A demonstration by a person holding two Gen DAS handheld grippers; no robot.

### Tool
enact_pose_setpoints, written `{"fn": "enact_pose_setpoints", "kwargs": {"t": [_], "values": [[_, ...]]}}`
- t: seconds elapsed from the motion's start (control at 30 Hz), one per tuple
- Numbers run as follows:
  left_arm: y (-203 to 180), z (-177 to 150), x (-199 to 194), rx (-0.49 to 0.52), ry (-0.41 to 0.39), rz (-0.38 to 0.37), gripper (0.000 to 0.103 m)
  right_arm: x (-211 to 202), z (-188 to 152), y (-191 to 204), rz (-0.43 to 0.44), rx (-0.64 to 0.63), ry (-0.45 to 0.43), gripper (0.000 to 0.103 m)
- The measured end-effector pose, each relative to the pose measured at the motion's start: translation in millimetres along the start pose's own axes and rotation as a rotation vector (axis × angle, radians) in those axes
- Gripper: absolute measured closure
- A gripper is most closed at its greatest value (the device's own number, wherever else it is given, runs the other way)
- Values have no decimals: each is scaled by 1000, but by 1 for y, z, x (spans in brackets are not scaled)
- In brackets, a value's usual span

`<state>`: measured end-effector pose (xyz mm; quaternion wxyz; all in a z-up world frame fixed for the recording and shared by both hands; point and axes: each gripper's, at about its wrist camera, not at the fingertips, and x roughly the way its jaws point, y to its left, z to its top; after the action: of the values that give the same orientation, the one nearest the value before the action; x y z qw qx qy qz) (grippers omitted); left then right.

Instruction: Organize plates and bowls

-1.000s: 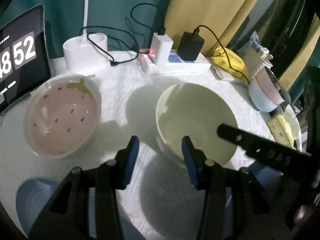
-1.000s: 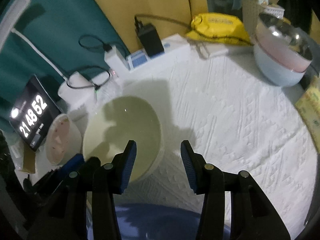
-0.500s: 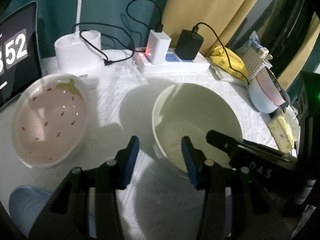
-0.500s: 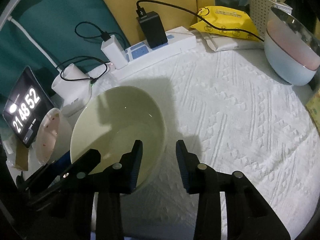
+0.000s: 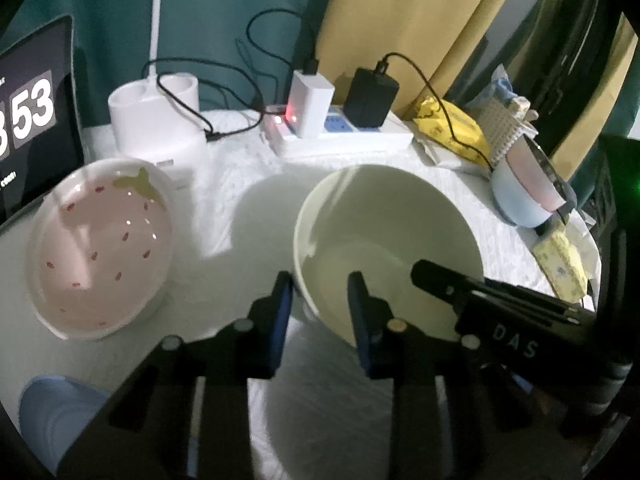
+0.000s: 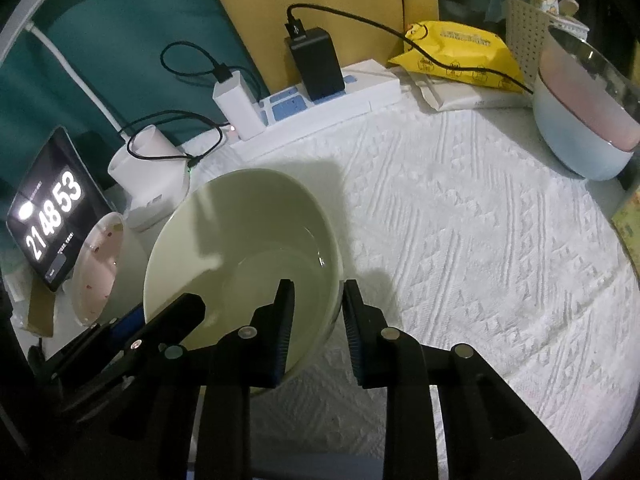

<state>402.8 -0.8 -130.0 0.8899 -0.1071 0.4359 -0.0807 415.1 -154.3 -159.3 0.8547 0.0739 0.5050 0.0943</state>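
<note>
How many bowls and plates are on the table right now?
4, perhaps more hidden: pale green ceramic bowl between both grippers; pink strawberry-patterned plate at its left; pink bowl nested in light blue bowl, far right.

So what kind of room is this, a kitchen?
Probably not a kitchen; more likely a bedroom or living room at home. A small cloth-covered table sits against curtains, with a power strip and a clock screen beside the bowls.
</note>
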Motion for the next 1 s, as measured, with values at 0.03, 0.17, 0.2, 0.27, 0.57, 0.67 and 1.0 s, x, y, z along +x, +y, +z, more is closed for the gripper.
{"fn": "enact_pose_setpoints", "kwargs": {"t": [0.03,0.17,0.2,0.27,0.57,0.67,1.0], "values": [[0,0,-2,1,-9,0,74,-1,0,0,1,-1,-5,78],[-3,2,-15,19,-53,3,74,-10,1,2,16,0,-31,78],[-4,2,-17,20,-59,3,74,-13,1,3,20,0,-39,78],[-6,3,-23,27,-73,3,74,-20,2,4,23,-4,-57,78],[-13,4,-50,44,-128,-4,74,-54,4,12,30,-22,-132,78],[-15,4,-61,51,-149,0,74,-63,2,14,35,-28,-144,78],[-23,-2,-92,69,-197,3,74,-93,-8,20,55,-35,-190,78]]}}
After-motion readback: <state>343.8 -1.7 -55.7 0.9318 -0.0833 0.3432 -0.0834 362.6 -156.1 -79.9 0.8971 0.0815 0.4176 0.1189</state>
